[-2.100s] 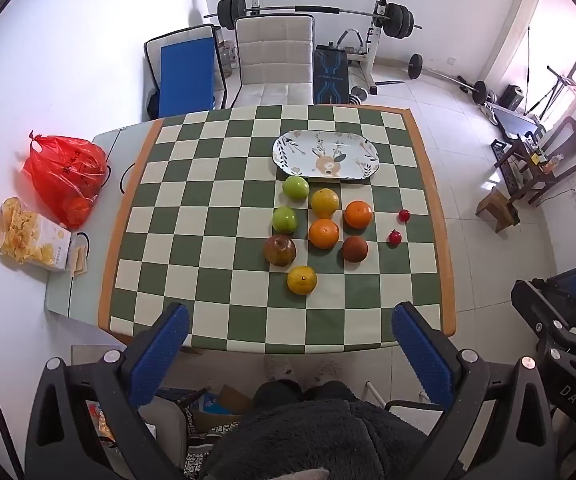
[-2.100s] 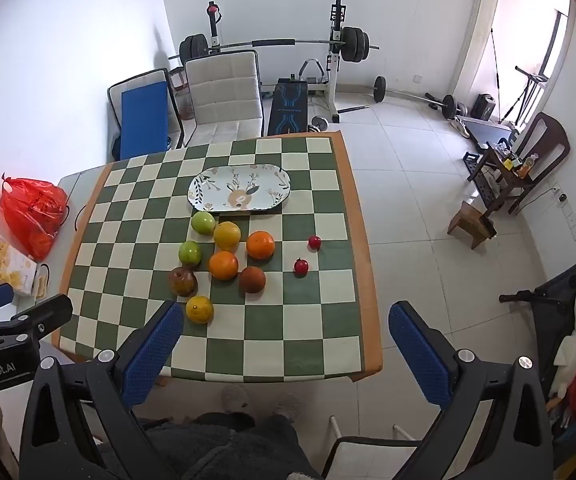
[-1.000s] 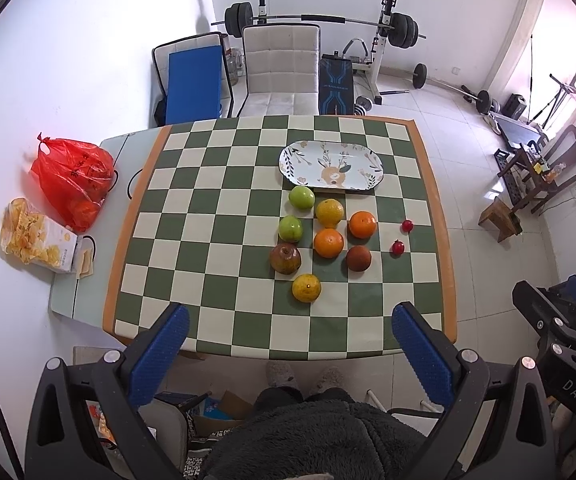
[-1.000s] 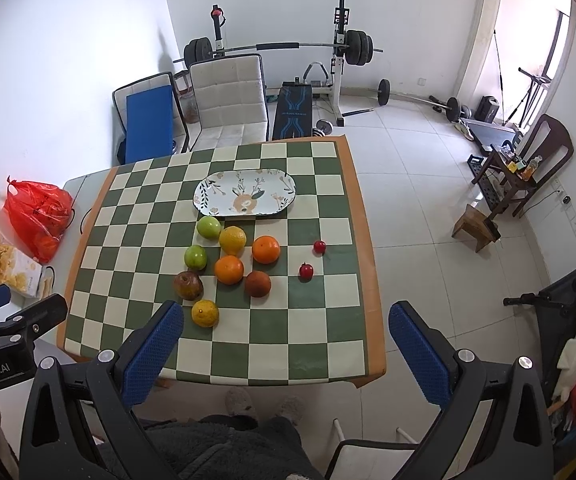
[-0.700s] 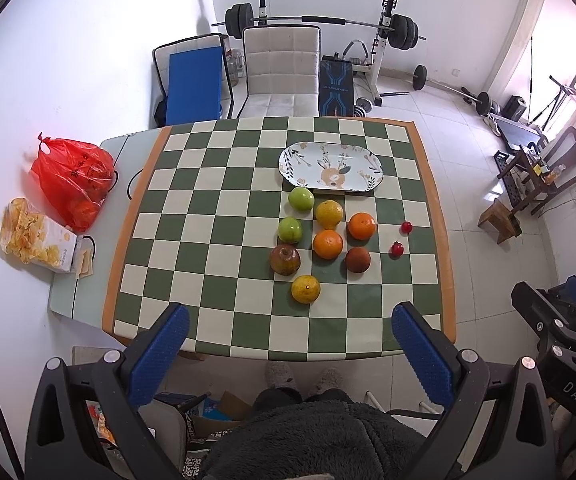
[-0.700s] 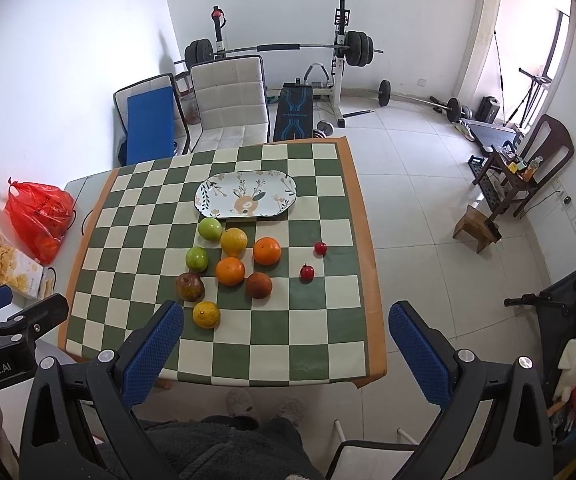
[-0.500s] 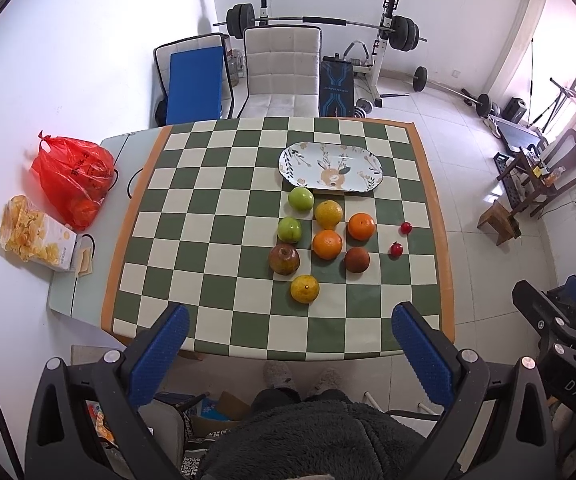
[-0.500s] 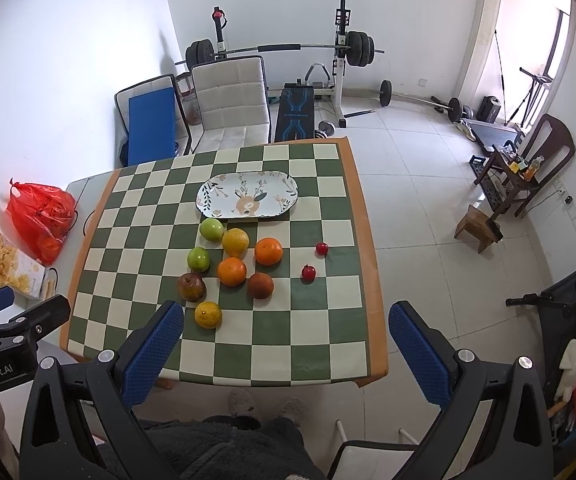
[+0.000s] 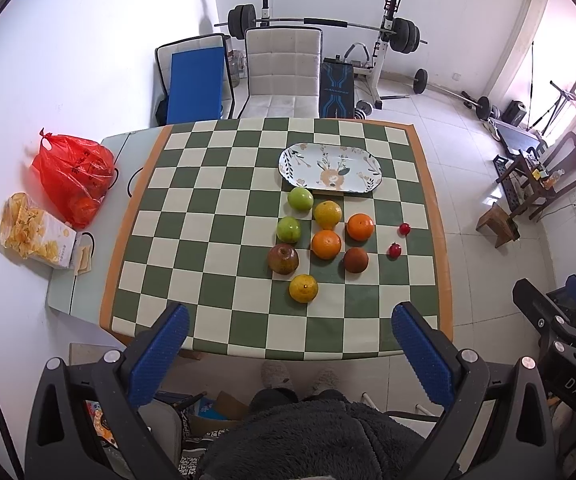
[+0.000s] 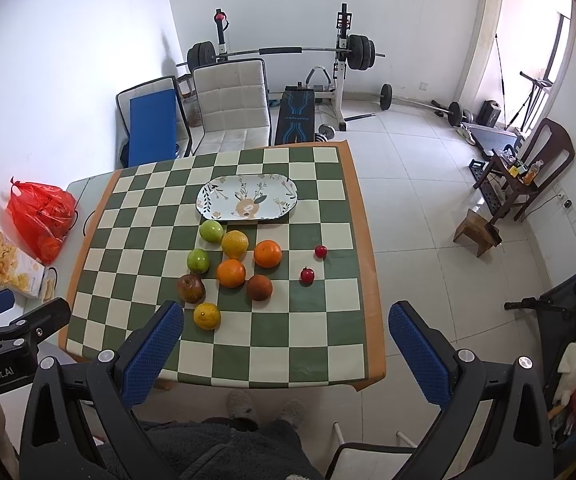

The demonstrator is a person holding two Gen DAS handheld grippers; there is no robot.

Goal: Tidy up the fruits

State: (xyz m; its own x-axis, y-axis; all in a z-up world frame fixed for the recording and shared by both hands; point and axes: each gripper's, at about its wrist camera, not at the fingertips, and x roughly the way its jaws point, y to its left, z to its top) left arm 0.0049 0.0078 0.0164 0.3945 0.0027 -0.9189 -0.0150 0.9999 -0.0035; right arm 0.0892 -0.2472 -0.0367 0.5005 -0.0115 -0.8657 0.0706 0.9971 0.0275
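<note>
Both wrist views have drifted slightly since two seconds ago, so the green-and-cream checkered table (image 9: 224, 208) sits a little lower and further off in frame; the fruits themselves have not shifted. The left gripper (image 9: 288, 344) and the right gripper (image 10: 284, 340) hang above the near table edge, each with its blue-padded fingers spread wide and holding nothing.

An oval white plate with a deer print (image 9: 329, 168) lies bare on the far half of the table. Just in front of it sit two green apples (image 9: 299, 199), a yellow-orange citrus (image 9: 327, 214), two bright oranges (image 9: 360, 227), a dark reddish-brown pomegranate (image 9: 283, 259), a brown round fruit (image 9: 355, 259) and a yellow orange (image 9: 303, 288) nearest the grippers. Two small red fruits (image 9: 395, 250) lie apart to the right.

A red plastic bag (image 9: 72, 172) and a snack box (image 9: 36, 232) rest on the grey side surface to the left.
</note>
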